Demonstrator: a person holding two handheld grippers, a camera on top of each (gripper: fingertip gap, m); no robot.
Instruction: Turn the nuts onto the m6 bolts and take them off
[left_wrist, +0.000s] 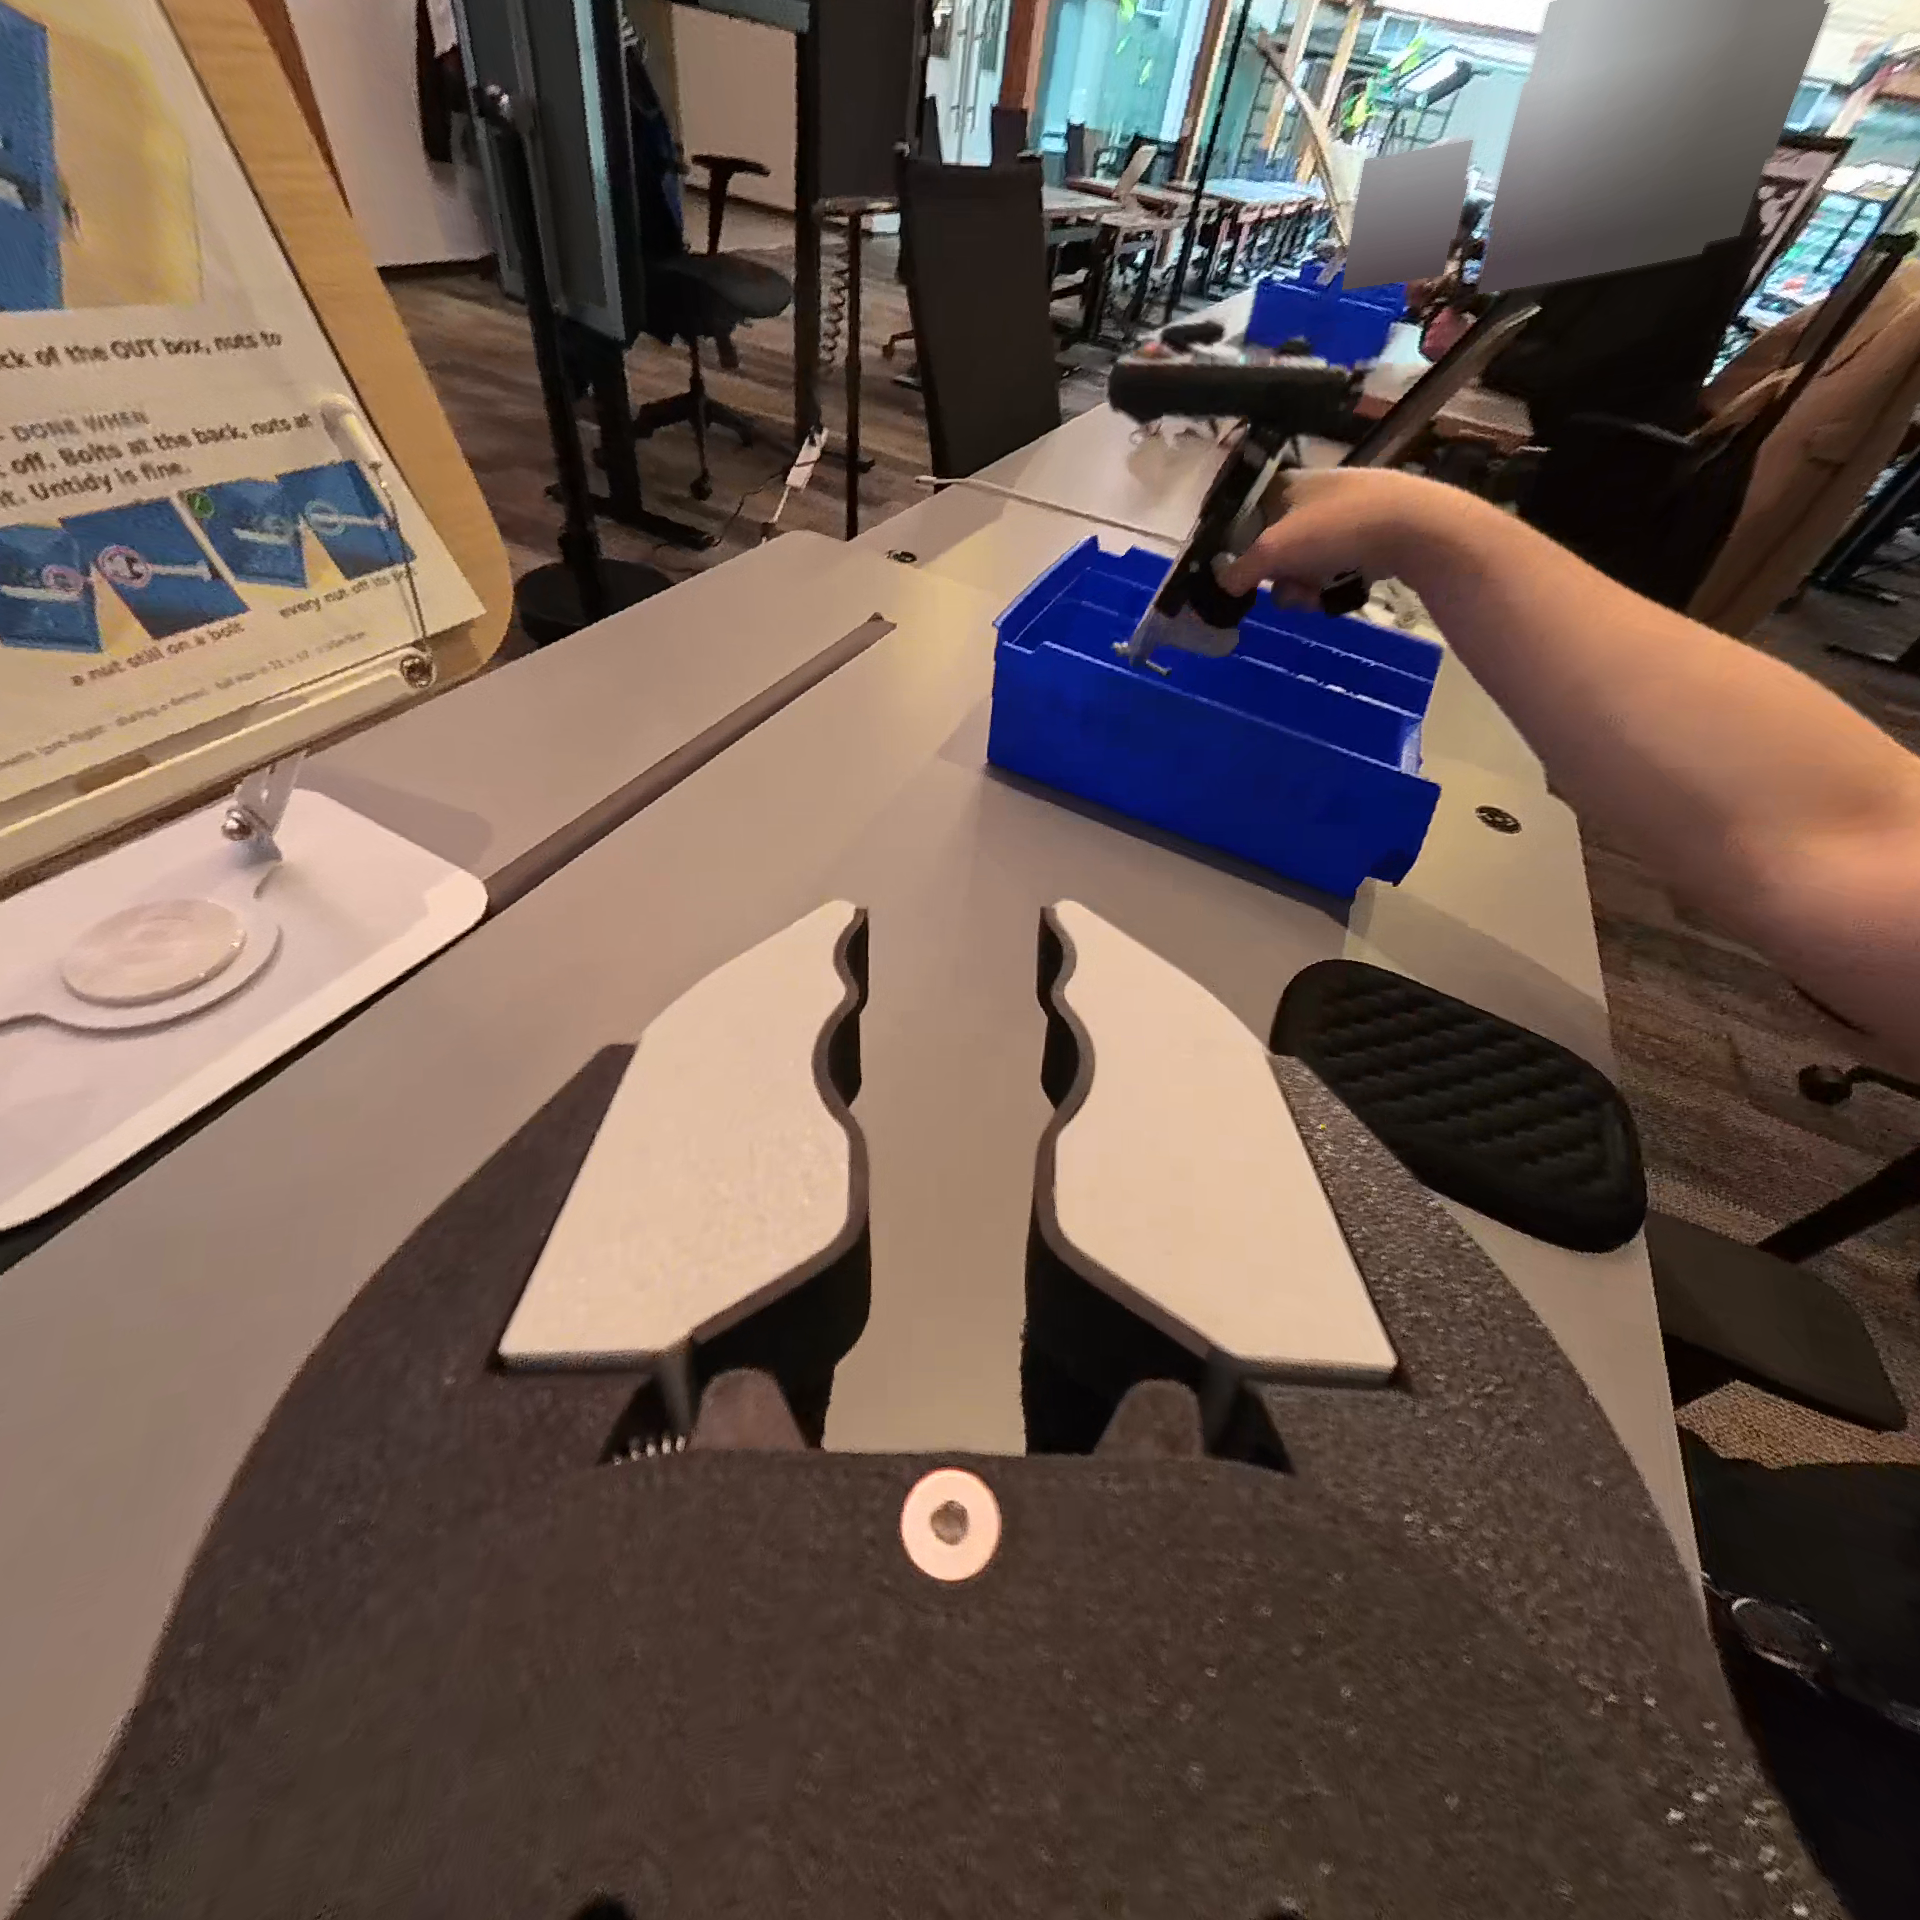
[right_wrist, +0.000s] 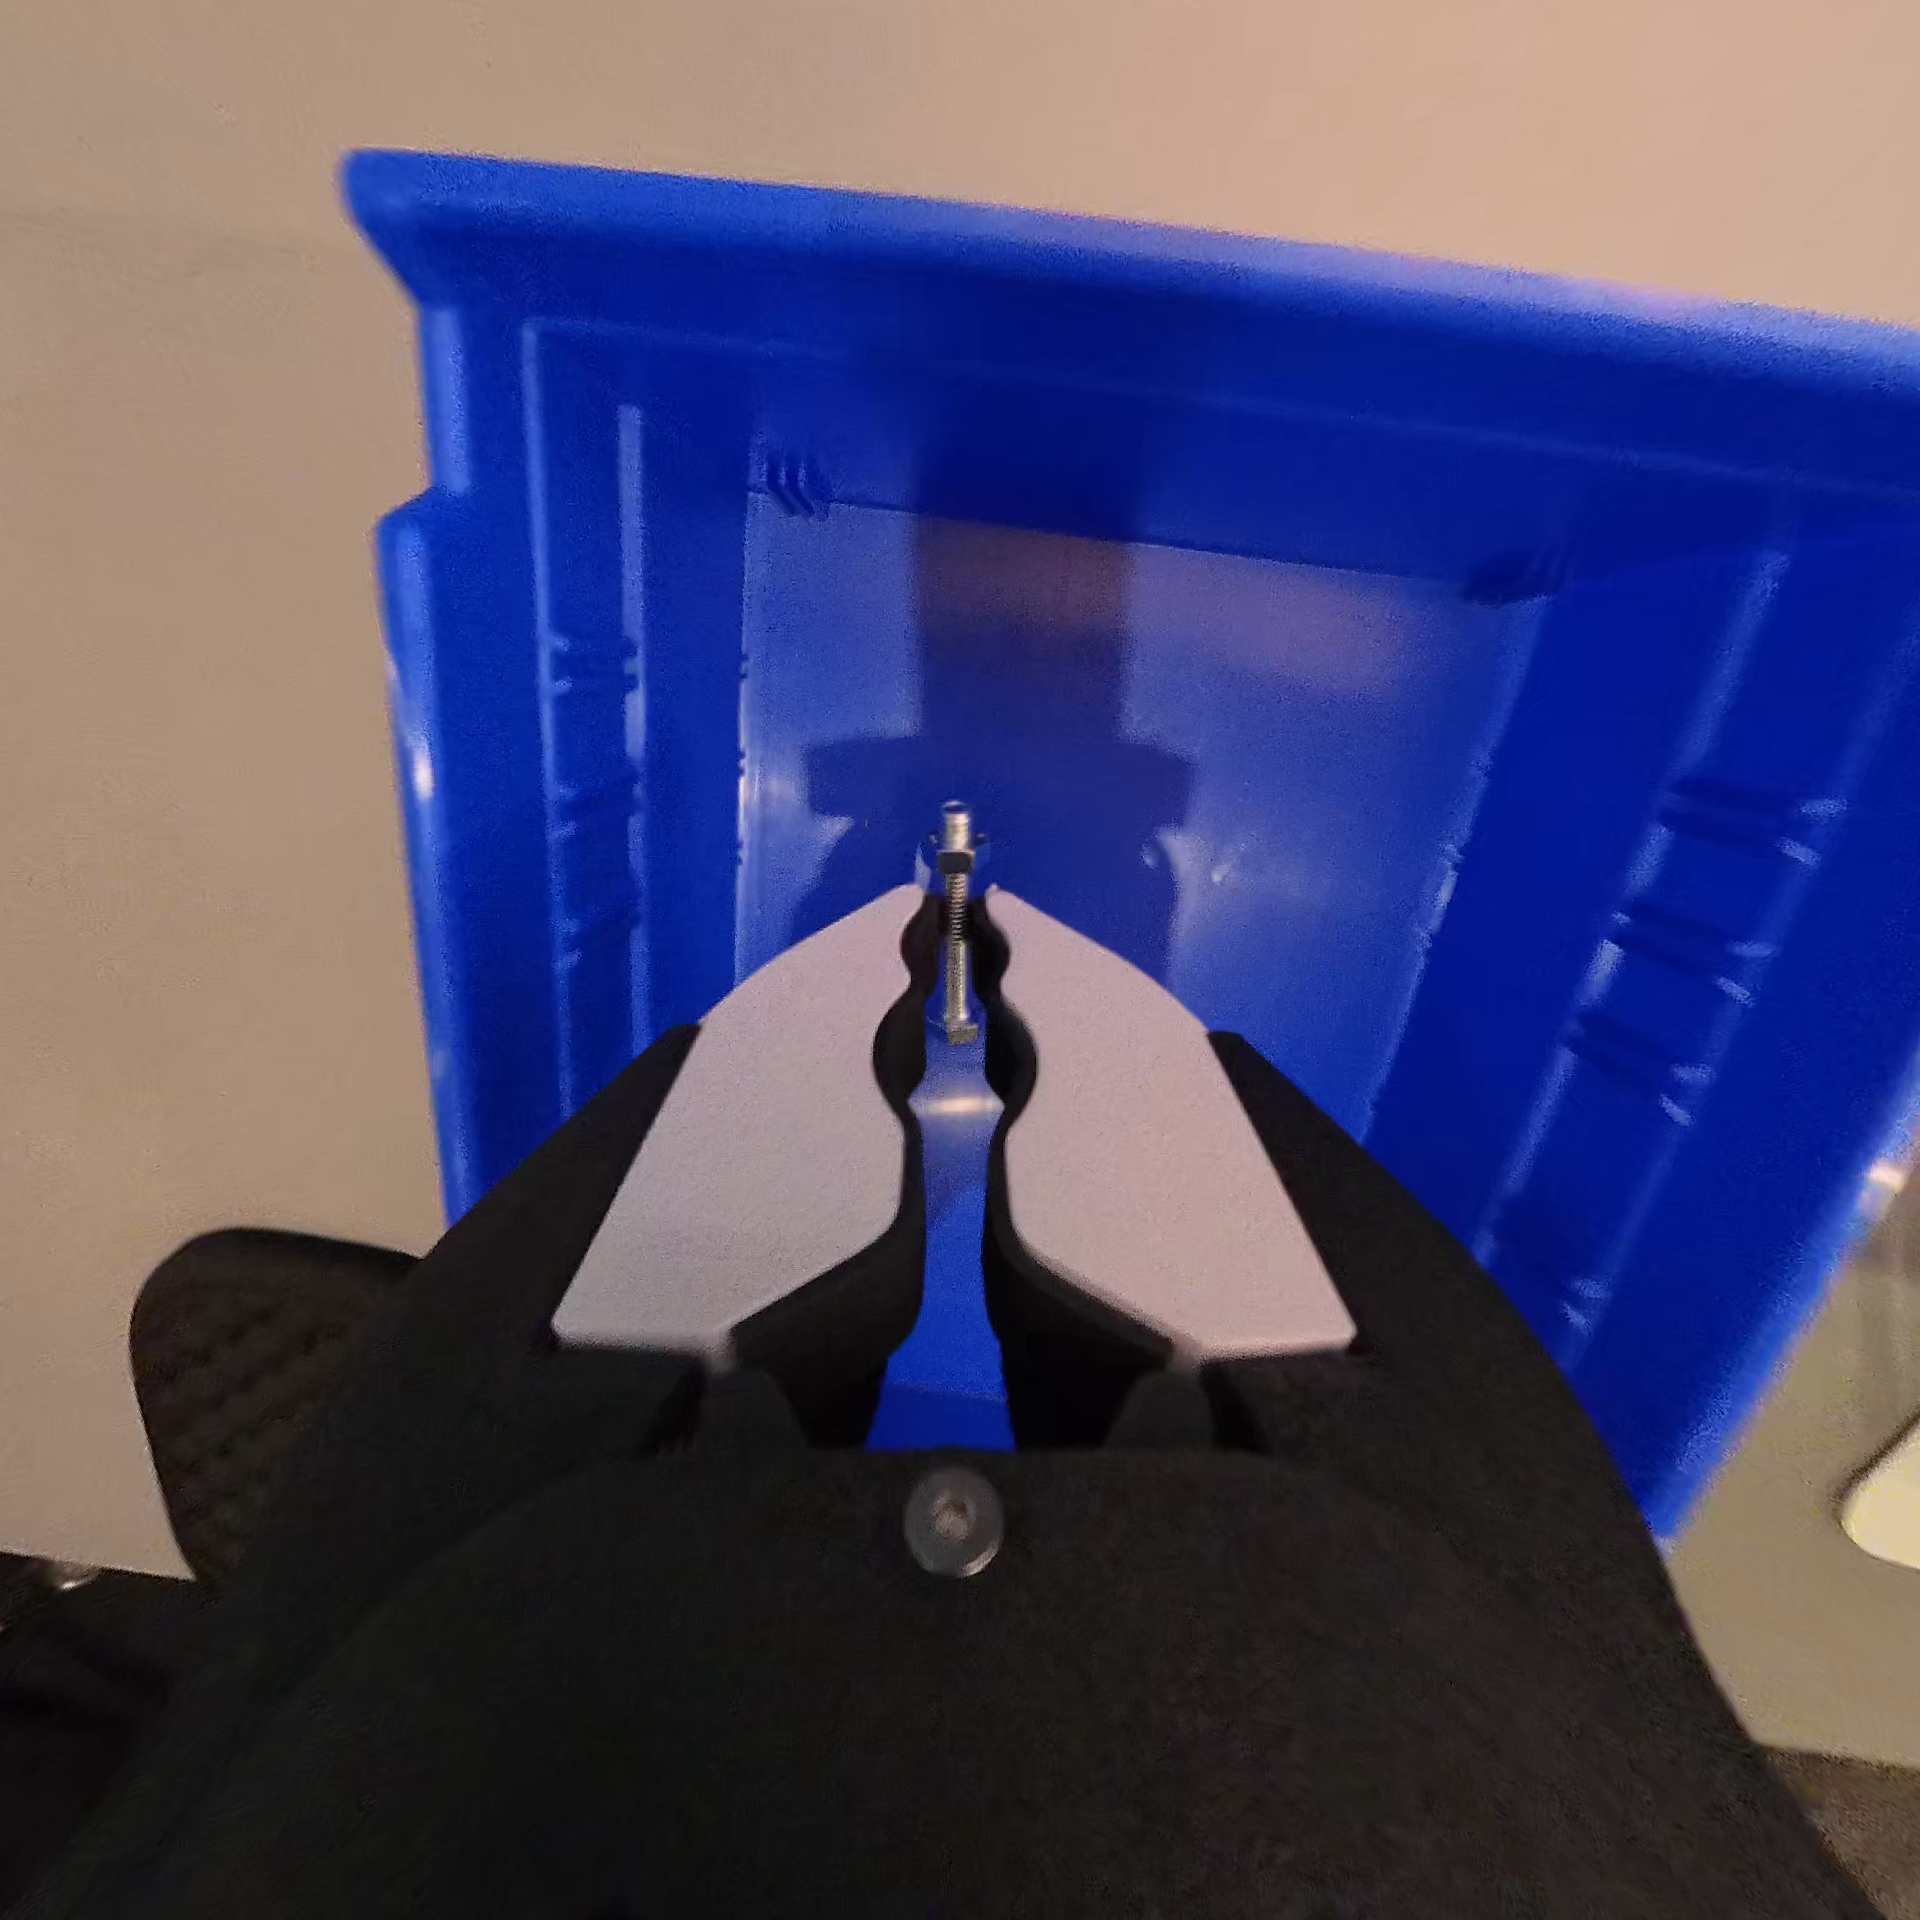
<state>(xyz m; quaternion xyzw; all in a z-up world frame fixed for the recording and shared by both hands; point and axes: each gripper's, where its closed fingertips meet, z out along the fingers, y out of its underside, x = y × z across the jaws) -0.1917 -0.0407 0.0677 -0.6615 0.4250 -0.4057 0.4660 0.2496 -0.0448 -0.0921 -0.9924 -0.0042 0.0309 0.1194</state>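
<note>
My right gripper (right_wrist: 954, 902) is shut on a small silver bolt (right_wrist: 955, 961) with a nut (right_wrist: 954, 860) threaded near its far end. It holds the bolt over the inside of a blue plastic bin (right_wrist: 1091, 343). In the left wrist view the right gripper (left_wrist: 1143, 657) shows far off, tips down in the same blue bin (left_wrist: 1195, 769), with the bolt (left_wrist: 1141, 661) at its tips. My left gripper (left_wrist: 951, 935) is open and empty, low over the grey table (left_wrist: 810, 727), short of the bin.
An instruction sheet on a wooden stand (left_wrist: 208, 447) stands at the left, on a white base plate (left_wrist: 208, 956). A black textured pad (left_wrist: 1455, 1101) lies at the table's right edge. A person's forearm (left_wrist: 1621, 665) reaches in from the right. Chairs and desks stand beyond.
</note>
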